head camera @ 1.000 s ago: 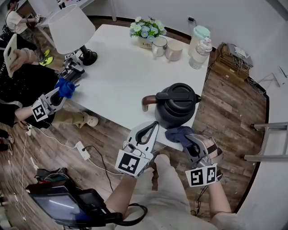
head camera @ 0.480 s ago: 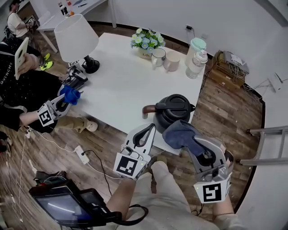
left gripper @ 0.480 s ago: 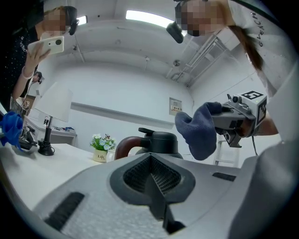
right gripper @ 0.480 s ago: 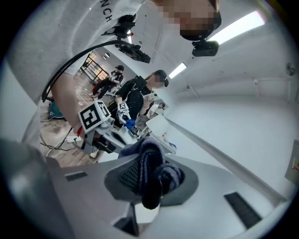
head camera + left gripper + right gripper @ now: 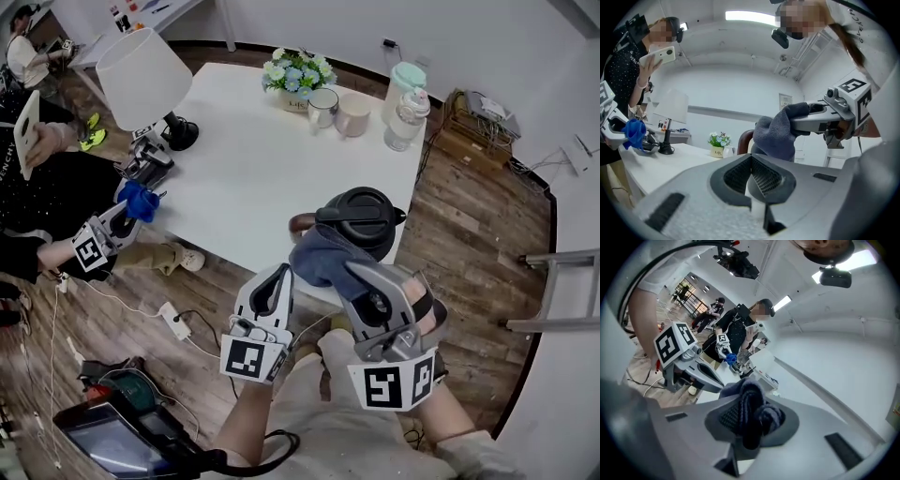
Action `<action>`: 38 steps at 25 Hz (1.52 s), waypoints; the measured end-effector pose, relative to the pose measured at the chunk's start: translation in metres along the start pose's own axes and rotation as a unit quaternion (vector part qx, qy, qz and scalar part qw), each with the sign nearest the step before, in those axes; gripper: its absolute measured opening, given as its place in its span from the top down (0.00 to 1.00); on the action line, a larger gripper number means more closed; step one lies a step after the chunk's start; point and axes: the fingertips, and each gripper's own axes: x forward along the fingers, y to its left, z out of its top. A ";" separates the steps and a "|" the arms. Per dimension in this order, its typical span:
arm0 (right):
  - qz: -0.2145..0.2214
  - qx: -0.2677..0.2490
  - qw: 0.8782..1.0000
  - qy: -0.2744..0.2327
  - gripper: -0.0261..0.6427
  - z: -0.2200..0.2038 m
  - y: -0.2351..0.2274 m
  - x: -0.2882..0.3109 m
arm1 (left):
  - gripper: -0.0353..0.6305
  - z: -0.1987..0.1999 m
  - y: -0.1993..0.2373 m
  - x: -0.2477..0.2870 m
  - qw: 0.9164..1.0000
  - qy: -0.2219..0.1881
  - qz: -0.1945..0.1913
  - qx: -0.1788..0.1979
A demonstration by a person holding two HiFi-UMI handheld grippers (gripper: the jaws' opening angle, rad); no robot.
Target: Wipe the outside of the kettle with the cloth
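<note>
A black kettle (image 5: 364, 216) with a brown handle (image 5: 297, 223) stands near the front edge of the white table (image 5: 248, 169). My right gripper (image 5: 343, 269) is shut on a dark grey-blue cloth (image 5: 317, 257), held in the air just in front of the kettle's near left side. The right gripper view shows the cloth (image 5: 749, 414) bunched between the jaws of that gripper (image 5: 751, 423). My left gripper (image 5: 277, 278) hovers below the table edge, left of the cloth, shut and empty. In the left gripper view, the cloth (image 5: 776, 135) hangs ahead of this gripper (image 5: 752, 174).
At the table's far end stand a flower pot (image 5: 298, 72), two mugs (image 5: 324, 103), a bottle (image 5: 409, 114) and a teal-lidded jug (image 5: 401, 81). A lamp (image 5: 143, 75) is at the left. Another person's gripper holds a blue cloth (image 5: 140, 200) there.
My right gripper rose from the table's front edge with the cloth and swung left, in front of the kettle. The left gripper stayed about where it was.
</note>
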 end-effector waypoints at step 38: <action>0.103 0.075 0.991 0.047 0.87 -0.019 -0.081 0.041 | 0.94 0.011 -0.014 0.012 1.000 -0.027 -0.001 -0.009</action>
